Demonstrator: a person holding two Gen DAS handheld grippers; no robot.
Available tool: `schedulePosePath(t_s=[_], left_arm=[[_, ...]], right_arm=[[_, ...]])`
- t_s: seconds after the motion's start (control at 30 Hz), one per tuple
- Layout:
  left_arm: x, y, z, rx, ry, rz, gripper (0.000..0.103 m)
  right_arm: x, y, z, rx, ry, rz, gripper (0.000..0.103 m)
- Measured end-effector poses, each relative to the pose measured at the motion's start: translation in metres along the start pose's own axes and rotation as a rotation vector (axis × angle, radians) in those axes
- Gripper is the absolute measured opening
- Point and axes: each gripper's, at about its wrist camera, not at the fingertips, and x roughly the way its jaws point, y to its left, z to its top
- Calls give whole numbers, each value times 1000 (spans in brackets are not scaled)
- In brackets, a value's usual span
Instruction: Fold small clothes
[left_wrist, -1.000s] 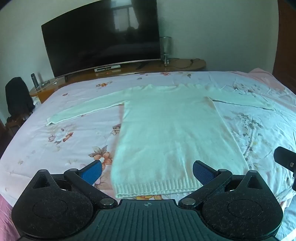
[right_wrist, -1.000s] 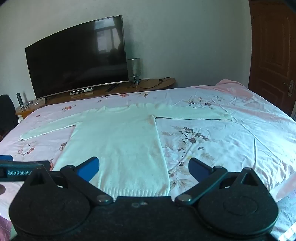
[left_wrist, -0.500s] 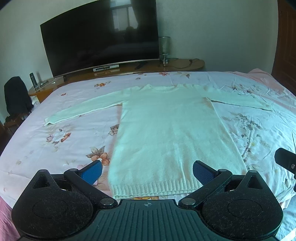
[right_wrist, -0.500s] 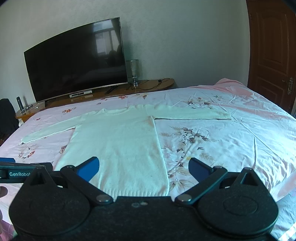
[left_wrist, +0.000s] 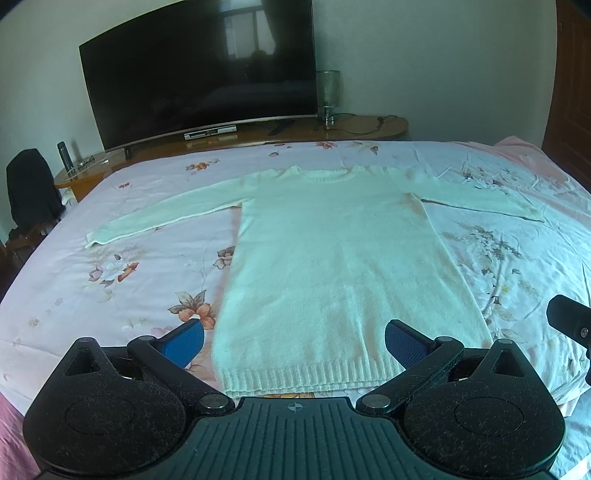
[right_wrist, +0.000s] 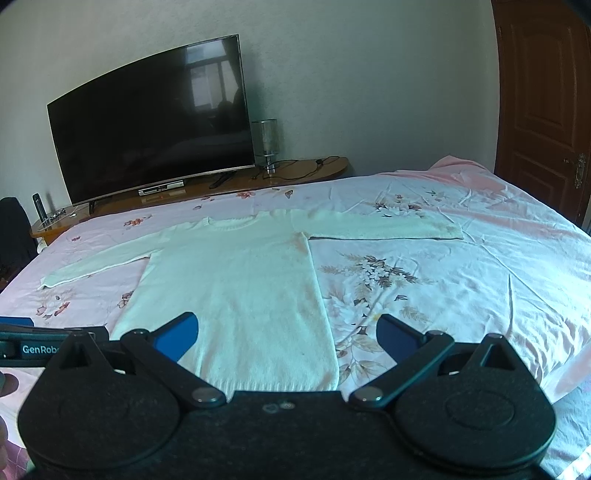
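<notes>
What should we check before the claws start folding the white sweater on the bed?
1. Sweater lying flat, front smooth: ok.
2. Both sleeves spread out sideways, not tucked under: ok.
3. Left claw open and holding nothing: ok.
4. Right claw open and holding nothing: ok.
5. Bed sheet around the sweater free of other things: ok.
6. Claws touching the hem: cannot tell.

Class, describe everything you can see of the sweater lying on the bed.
The sweater is a pale, off-white knit with a ribbed hem and round ribbed neckline. It lies flat and unfolded on the floral bedsheet, hem towards the cameras, both long sleeves spread out sideways. Faint brownish tinting shows along its right side. Neither gripper touches it; only the sheet does.
</notes>
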Motion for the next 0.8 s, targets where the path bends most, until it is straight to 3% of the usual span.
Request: schedulePosePath(t_s=[0.8], left_arm=[[7,3,3,-16,11,-1,103]], right_arm=[[6,2,3,-1,12,4,103]])
